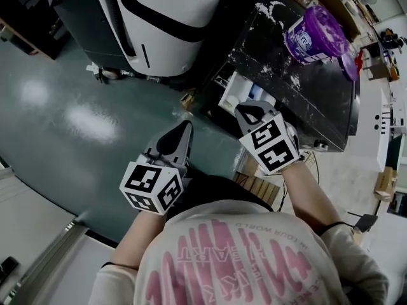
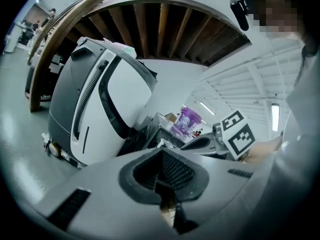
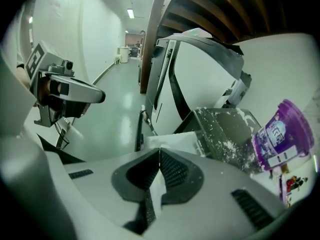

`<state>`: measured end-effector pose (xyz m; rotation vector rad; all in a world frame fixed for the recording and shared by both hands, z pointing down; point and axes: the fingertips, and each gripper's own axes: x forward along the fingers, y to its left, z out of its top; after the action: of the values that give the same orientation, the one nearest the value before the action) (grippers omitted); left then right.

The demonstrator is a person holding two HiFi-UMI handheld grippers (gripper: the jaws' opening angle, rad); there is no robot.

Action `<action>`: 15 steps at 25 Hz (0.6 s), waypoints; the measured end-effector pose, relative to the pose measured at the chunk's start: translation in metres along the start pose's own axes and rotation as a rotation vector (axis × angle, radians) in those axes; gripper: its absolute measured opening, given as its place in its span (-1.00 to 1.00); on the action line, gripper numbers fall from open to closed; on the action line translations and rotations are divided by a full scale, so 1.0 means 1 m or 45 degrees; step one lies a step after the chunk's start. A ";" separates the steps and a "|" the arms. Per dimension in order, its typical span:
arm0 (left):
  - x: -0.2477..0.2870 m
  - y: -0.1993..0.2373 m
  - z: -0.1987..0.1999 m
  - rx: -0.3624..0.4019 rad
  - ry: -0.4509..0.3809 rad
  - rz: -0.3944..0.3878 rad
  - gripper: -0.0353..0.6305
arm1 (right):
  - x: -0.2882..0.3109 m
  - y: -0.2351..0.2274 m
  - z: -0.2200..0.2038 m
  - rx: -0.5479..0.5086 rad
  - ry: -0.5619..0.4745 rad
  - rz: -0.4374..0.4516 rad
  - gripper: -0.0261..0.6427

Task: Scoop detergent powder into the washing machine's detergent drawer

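Green-grey floor (image 1: pixel 70 113) fills the left side. Dark washing machine (image 1: pixel 318 107) sits at upper right, its top dusted with spilled white powder (image 1: pixel 278 65). Purple detergent tub (image 1: pixel 316 35) stands on the washing machine's top. Detergent drawer (image 1: pixel 235 93) is pulled out of the washing machine's front and looks pale inside. Right gripper (image 1: pixel 247 111) hangs just in front of that drawer, tips pressed together, nothing held. Left gripper (image 1: pixel 181 132) is further from the washing machine, over the floor; its tips meet too, empty. Big white-and-grey machine (image 1: pixel 172 24) stands beside the washing machine.
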<state>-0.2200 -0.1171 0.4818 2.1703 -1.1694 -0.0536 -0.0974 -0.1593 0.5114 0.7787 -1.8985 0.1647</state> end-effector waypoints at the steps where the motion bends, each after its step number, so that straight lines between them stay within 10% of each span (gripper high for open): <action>1: -0.003 -0.001 -0.003 -0.001 0.002 0.006 -0.89 | -0.002 0.001 0.000 -0.016 -0.004 -0.006 -0.92; 15: -0.031 -0.017 0.006 0.097 -0.094 0.119 -0.89 | -0.007 0.002 0.003 -0.278 -0.097 -0.195 -0.91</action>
<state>-0.2285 -0.0904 0.4597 2.1930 -1.3326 -0.0495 -0.0990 -0.1563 0.5049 0.7859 -1.8815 -0.1669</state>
